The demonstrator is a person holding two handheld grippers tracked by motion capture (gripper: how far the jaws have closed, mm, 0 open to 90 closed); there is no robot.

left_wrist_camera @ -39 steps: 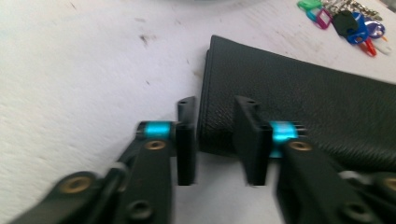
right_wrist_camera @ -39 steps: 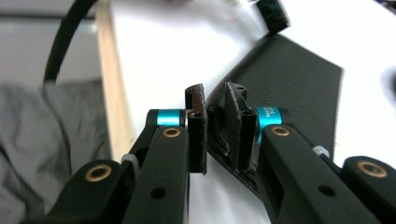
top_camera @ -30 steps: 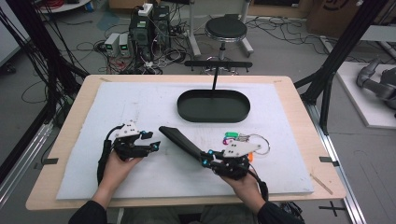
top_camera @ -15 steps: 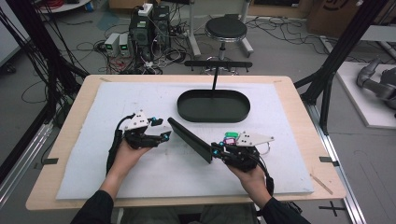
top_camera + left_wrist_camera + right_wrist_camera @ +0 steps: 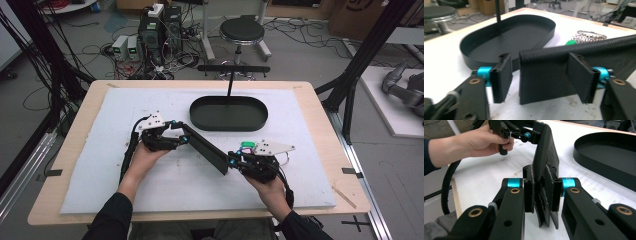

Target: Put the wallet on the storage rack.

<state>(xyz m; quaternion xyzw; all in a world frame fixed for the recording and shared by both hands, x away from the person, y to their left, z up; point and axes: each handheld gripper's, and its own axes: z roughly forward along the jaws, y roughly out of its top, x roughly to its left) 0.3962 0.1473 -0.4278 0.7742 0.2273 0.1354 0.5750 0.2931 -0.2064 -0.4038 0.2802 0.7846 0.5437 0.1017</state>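
Black textured strap [image 5: 206,149] spans diagonally above the white mat [image 5: 150,195], in front of the oval tray [image 5: 227,112]. Right gripper [image 5: 541,195] pinches its near end. Left gripper [image 5: 540,75] straddles the far end; its jaws, just closing slightly, are spread with pads not pressing.

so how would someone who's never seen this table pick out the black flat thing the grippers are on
Start at the oval black tray at the far middle of the white mat. Just in front of it a long, flat, textured black pouch runs slantwise between the left gripper and the right gripper. Unlike the rigid, walled tray, it is thin and grainy.
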